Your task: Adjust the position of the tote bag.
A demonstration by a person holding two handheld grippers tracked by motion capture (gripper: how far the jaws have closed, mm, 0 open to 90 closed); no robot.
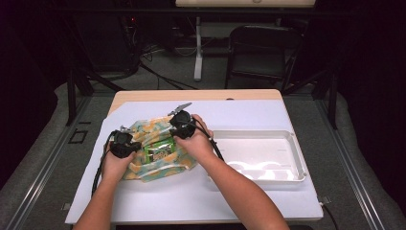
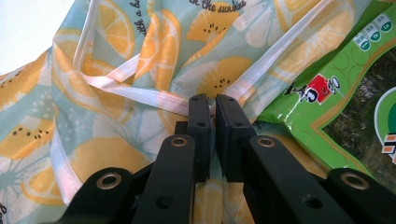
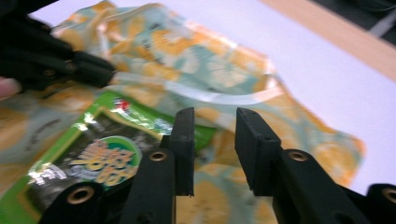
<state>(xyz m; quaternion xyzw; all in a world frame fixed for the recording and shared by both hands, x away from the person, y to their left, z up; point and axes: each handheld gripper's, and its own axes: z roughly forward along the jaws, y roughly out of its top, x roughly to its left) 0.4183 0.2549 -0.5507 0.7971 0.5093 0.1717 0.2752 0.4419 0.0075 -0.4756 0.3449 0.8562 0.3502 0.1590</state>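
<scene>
The desk (image 1: 201,191) carries everything, and my landmark is the lemon-print bag (image 1: 158,151), lying crumpled left of the white tray (image 1: 297,158), which sits just beside it. On top of the bag, near its middle, rests the green seaweed packet (image 1: 160,153). At the bag's left edge my left gripper (image 2: 211,100) has its fingers pinched together on the bag's white hem. Over the bag's upper right, my right gripper (image 3: 215,116) hangs with fingers apart, nothing between them, bag and packet lying beyond.
</scene>
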